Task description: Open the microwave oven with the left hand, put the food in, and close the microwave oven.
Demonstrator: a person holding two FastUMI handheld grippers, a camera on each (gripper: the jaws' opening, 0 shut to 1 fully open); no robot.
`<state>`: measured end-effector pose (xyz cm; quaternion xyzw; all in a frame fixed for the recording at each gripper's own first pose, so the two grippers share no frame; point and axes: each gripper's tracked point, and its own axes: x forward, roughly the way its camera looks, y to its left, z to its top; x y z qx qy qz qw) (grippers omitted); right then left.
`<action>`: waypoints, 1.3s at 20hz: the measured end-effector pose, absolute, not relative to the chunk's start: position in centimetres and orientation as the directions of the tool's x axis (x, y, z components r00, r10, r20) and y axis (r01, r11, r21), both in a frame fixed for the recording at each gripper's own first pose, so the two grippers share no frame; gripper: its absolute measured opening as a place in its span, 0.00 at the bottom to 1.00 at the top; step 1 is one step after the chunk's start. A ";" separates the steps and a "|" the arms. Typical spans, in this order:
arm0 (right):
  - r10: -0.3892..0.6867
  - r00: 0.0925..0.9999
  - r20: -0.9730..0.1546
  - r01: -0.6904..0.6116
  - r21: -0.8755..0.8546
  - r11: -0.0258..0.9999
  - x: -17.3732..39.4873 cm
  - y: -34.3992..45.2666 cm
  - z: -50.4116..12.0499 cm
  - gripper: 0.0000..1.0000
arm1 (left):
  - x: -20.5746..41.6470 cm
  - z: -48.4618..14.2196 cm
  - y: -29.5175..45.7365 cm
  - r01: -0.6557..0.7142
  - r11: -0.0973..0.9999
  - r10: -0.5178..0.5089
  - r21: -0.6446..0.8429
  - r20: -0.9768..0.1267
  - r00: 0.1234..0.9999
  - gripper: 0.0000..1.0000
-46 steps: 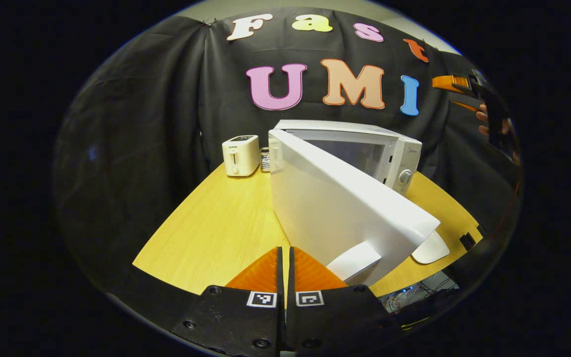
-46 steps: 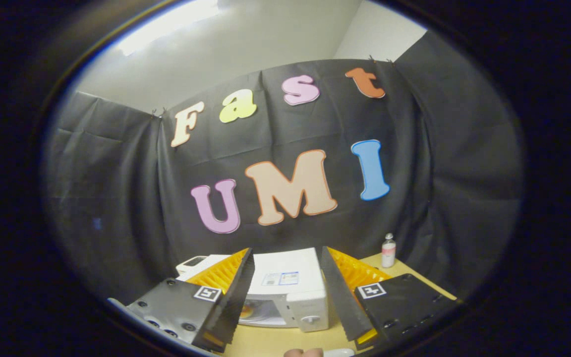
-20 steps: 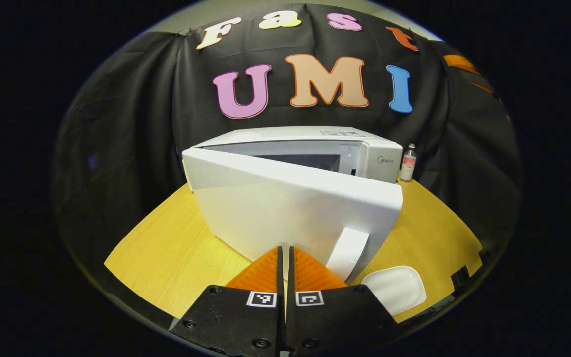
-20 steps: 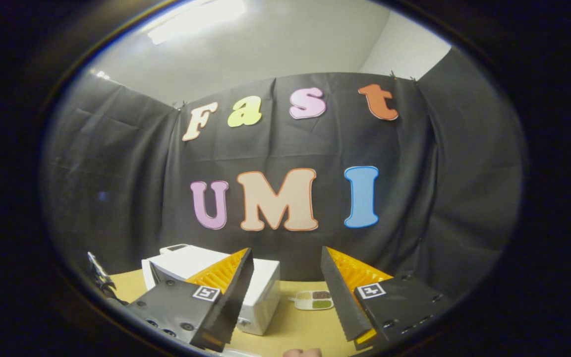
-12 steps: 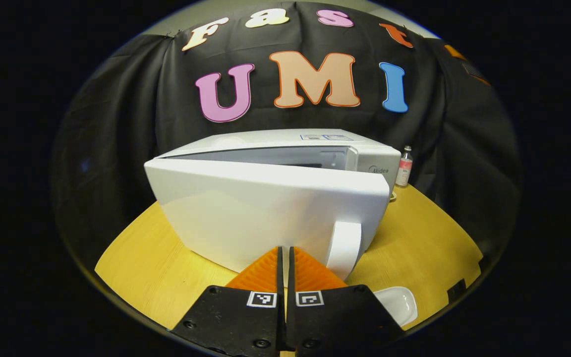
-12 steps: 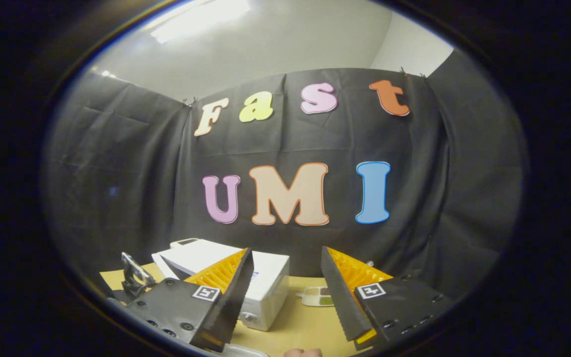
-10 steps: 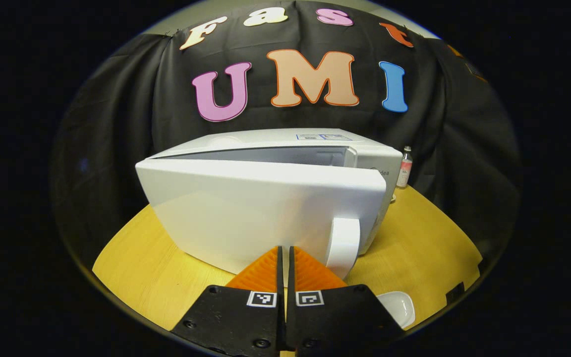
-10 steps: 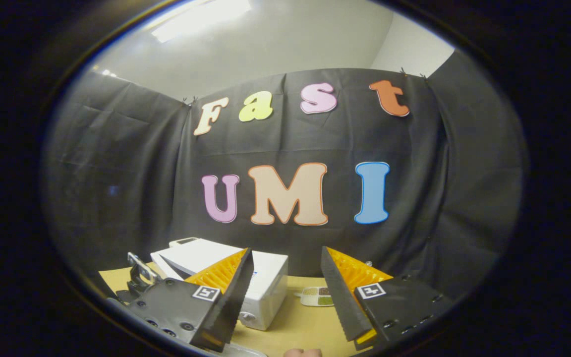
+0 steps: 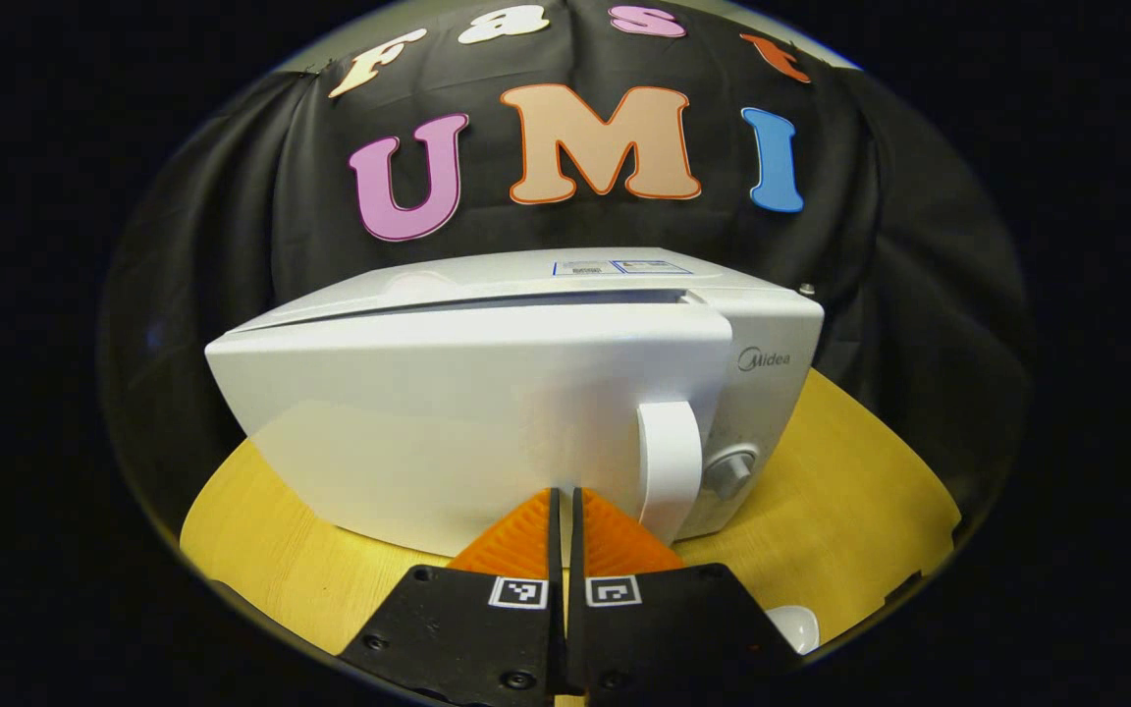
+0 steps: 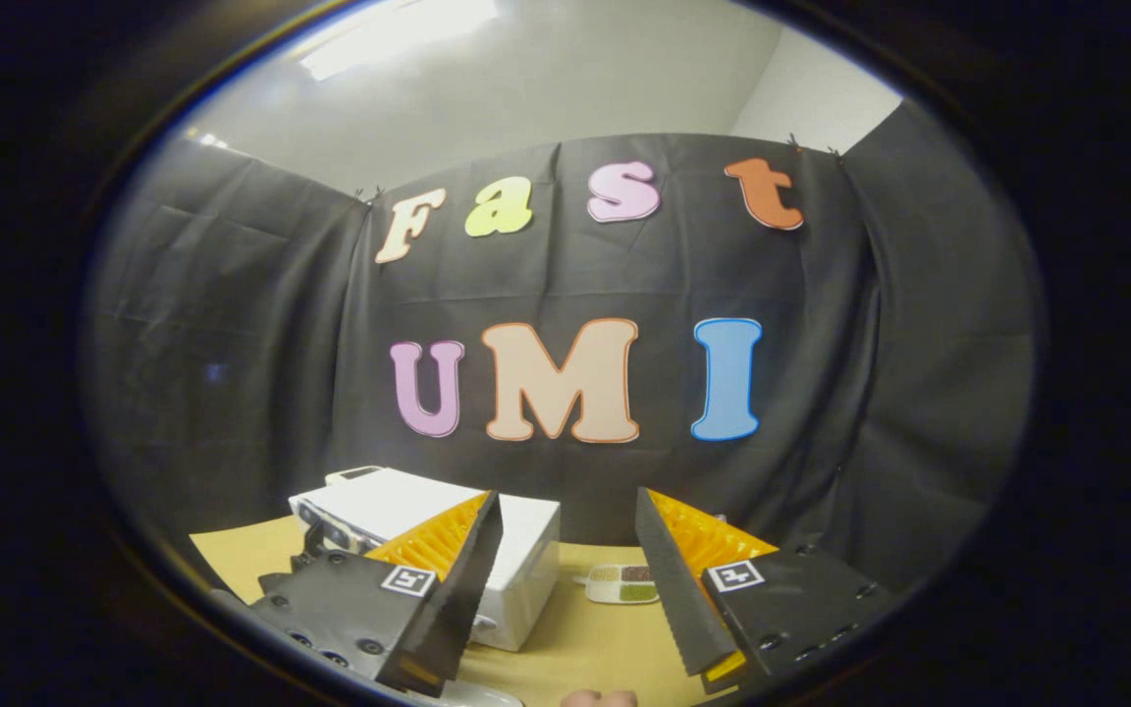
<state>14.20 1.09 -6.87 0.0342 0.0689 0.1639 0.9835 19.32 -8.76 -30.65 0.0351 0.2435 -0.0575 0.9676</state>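
Okay, left gripper [image 9: 563, 501] sits at 6 o'clock of the left gripper view, fingers pressed together with nothing between them, tips right at the microwave door [image 9: 467, 412]; I can't tell if they touch it. Door is nearly shut, only a thin slit along its top edge against the microwave [image 9: 762, 344]. Door handle [image 9: 671, 466] is just at 3 o'clock of my tips, control knob [image 9: 728, 473] beyond it. White dish [image 9: 796, 625] peeks at 4 o'clock on the yellow table [image 9: 860, 491]. In the right gripper view, right gripper [image 10: 565, 550] is spread wide, holding nothing, up above the table. Microwave shows at 8 o'clock behind its left finger, and a compartment tray of food [image 10: 621, 584] rests on the table between the fingers, outside the microwave.
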 end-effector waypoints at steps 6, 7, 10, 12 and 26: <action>0.335 0.934 -0.127 -0.324 0.095 0.941 14.2 2.1 -7.1 0.80 | 19.5 -30.9 -8.8 0.131 0.991 -0.108 0.012 -0.492 0.864 0.00; 0.335 0.933 -0.129 -0.325 0.095 0.941 14.3 2.2 -7.1 0.80 | 19.6 -30.9 -8.8 0.133 0.991 -0.110 0.012 -0.489 0.865 0.00; 0.332 0.934 -0.131 -0.325 0.070 0.943 14.2 2.4 -7.4 0.80 | 19.8 -32.3 -9.3 0.114 0.993 -0.119 -0.044 -0.552 0.825 0.00; 0.331 0.934 -0.136 -0.324 0.072 0.943 14.0 2.7 -7.7 0.80 | 19.9 -31.9 -9.5 0.116 0.991 -0.134 -0.068 -0.530 0.837 0.00; 0.318 0.936 -0.154 -0.307 0.091 0.947 13.1 2.9 -8.3 0.82 | 16.3 -19.0 -9.2 0.196 0.980 -0.198 -0.043 -0.346 0.917 0.00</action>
